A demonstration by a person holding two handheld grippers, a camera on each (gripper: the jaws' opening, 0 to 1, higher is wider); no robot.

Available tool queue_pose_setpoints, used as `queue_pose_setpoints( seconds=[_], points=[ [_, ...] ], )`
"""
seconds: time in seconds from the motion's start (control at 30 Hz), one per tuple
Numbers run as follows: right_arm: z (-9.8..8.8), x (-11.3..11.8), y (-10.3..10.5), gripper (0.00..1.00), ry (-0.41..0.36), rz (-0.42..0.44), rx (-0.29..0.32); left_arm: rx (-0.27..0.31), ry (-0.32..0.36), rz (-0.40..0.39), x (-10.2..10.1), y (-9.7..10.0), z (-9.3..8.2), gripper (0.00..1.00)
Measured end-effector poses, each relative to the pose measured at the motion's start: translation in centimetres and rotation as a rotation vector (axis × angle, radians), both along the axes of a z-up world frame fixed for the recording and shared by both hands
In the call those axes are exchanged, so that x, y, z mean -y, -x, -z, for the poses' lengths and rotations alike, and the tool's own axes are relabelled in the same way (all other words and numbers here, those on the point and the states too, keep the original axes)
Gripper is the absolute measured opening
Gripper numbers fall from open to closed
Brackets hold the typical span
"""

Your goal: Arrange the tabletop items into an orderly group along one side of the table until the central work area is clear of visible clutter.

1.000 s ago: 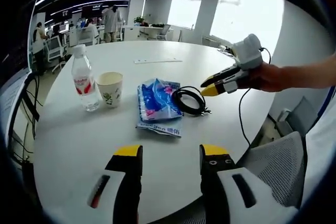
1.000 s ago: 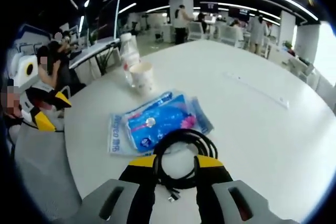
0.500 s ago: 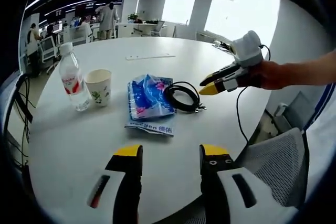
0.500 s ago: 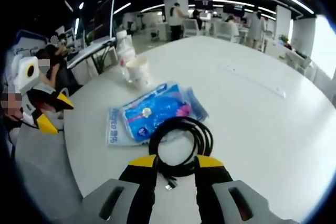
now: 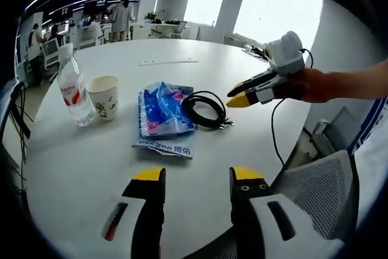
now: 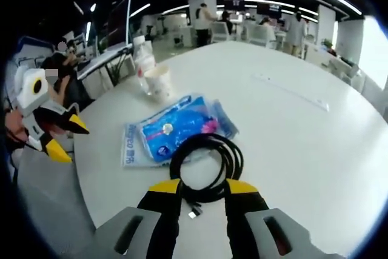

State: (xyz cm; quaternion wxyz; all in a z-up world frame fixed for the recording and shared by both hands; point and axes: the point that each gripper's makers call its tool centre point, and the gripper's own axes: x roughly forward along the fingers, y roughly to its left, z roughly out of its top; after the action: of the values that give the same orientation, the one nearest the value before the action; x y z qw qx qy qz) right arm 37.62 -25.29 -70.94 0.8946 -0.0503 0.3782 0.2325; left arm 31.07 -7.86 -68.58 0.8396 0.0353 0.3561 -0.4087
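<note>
Coiled black cable [image 6: 206, 165] lay mid-table, touching the blue wipes packet [image 6: 173, 134]. The right gripper [image 6: 203, 193] hovered open just before it; the left gripper [image 5: 195, 180] waited open, empty. Next likely: closing on the coil.

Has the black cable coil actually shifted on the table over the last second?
No. The cable coil keeps its overlap with the blue packet in the right gripper view; only the camera pulled back, leaving the coil farther from the right gripper.
</note>
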Motion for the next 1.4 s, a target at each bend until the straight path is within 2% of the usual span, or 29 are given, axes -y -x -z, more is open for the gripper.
queue_pose_setpoints(
  seconds=[0.43, 0.57, 0.9, 1.1, 1.2, 1.4],
  points=[
    [1.7, -0.6, 0.3, 0.25, -0.017, -0.002, -0.038, -0.04, 0.049, -0.034, 1.9, -0.8, 0.7, 0.39],
    [2.0, 0.0, 0.1, 0.25, -0.014, 0.036, -0.033, -0.058, 0.079, -0.06, 2.8, -1.4, 0.9, 0.38],
    [2.5, 1.8, -0.3, 0.23, -0.039, 0.144, -0.054, -0.081, 0.096, -0.062, 4.8, -2.5, 1.6, 0.35],
    [2.9, 2.2, -0.9, 0.23, -0.069, 0.202, -0.073, -0.093, 0.108, -0.07, 6.8, -3.7, 1.7, 0.32],
    [3.2, 2.4, -1.0, 0.22, -0.09, 0.226, -0.086, -0.097, 0.129, -0.056, 8.6, -4.2, 1.5, 0.32],
    [3.4, 3.0, -1.2, 0.22, -0.104, 0.253, -0.094, -0.126, 0.143, -0.079, 9.9, -5.0, 2.5, 0.31]
  ],
)
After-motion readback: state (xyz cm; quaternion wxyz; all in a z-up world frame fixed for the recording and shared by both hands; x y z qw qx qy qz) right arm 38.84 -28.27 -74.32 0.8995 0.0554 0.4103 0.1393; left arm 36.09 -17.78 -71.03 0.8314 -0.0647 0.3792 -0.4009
